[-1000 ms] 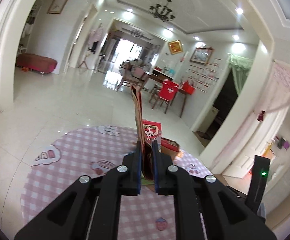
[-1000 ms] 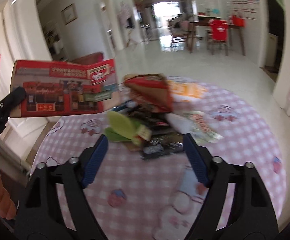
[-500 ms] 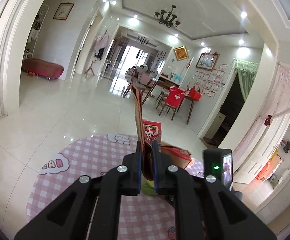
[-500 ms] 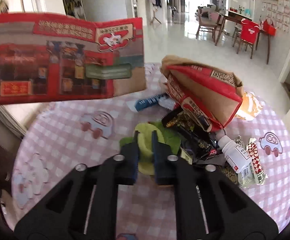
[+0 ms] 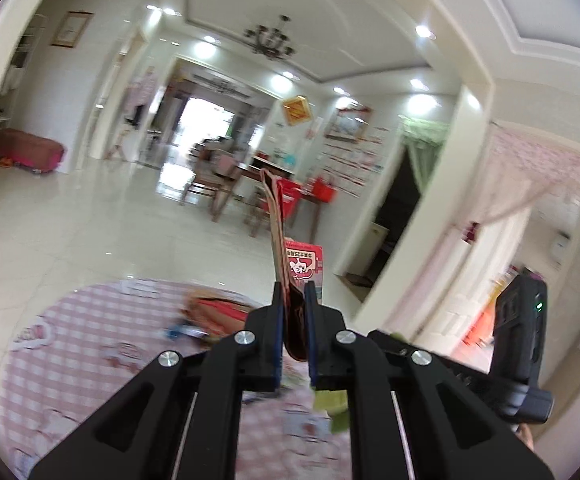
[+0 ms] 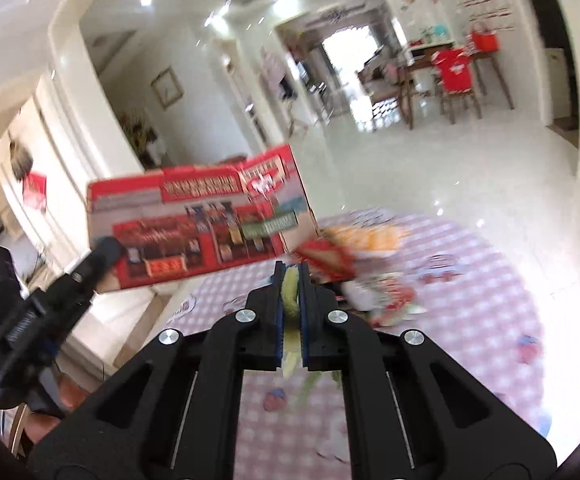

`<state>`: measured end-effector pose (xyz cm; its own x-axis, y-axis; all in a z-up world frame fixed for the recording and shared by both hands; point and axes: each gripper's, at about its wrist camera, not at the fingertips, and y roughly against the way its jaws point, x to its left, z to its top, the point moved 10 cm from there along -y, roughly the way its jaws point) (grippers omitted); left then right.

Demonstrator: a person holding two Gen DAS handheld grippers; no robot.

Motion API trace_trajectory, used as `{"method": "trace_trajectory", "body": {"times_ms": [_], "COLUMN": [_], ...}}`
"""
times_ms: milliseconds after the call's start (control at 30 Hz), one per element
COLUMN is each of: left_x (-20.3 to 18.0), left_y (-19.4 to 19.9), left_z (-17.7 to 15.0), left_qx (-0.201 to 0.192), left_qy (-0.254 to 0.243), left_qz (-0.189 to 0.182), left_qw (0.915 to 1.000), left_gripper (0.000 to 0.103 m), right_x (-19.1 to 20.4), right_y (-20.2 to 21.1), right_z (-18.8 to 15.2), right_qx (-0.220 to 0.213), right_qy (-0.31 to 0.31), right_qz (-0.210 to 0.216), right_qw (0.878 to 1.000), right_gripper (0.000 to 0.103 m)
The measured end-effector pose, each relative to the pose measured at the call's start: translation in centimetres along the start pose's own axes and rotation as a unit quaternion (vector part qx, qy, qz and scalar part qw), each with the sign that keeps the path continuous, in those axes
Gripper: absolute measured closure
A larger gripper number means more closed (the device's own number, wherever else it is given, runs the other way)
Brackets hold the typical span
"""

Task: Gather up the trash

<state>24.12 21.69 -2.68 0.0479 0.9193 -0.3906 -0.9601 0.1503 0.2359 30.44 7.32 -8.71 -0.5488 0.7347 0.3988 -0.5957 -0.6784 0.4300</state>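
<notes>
We find the left gripper (image 5: 293,312) clamped tight on a flattened red carton (image 6: 198,224), held edge-on above the pink checked mat (image 6: 469,280). The right gripper (image 6: 290,280) pinches a green wrapper (image 6: 290,300) above the trash pile (image 6: 353,256).

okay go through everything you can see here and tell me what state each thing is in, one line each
left gripper: shut on the red carton, held up off the mat.
red carton: flattened, held edge-on.
right gripper: shut on the green wrapper, lifted.
green wrapper: pinched, tail hanging below.
trash pile: loose on the pink checked mat.
</notes>
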Motion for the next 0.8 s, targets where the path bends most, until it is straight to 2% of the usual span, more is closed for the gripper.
{"method": "trace_trajectory", "body": {"times_ms": [133, 233, 333, 400, 600, 800], "left_x": [-6.0, -11.1, -16.1, -19.5, -25.1, -28.3], "left_y": [-1.9, -4.2, -7.1, -9.2, -14.3, -18.8], "left_z": [-2.2, -4.8, -8.3, -11.4, -19.7, -26.5], "left_qx": [0.036, 0.075, 0.122, 0.164, 0.248, 0.306], "left_qy": [-0.02, -0.046, -0.068, -0.078, -0.12, -0.162], "left_qz": [-0.052, -0.083, -0.121, -0.151, -0.171, -0.169], "left_qw": [0.9978, 0.9926, 0.9828, 0.9717, 0.9461, 0.9227], "left_gripper": [0.094, 0.094, 0.094, 0.094, 0.094, 0.092], "right_x": [-5.1, -9.9, -15.4, -18.2, -26.4, -32.1], "right_y": [6.1, 10.4, 14.6, 16.4, 20.7, 22.1], "right_z": [0.3, -0.3, -1.9, -3.0, -7.3, -10.9], "right_qx": [-0.035, -0.058, -0.077, -0.083, -0.089, -0.075], "right_qy": [-0.039, -0.067, -0.103, -0.119, -0.176, -0.215], "right_qz": [-0.028, -0.068, -0.111, -0.134, -0.205, -0.24], "right_qw": [0.998, 0.994, 0.985, 0.98, 0.959, 0.944], "right_gripper": [0.097, 0.097, 0.097, 0.097, 0.097, 0.097]}}
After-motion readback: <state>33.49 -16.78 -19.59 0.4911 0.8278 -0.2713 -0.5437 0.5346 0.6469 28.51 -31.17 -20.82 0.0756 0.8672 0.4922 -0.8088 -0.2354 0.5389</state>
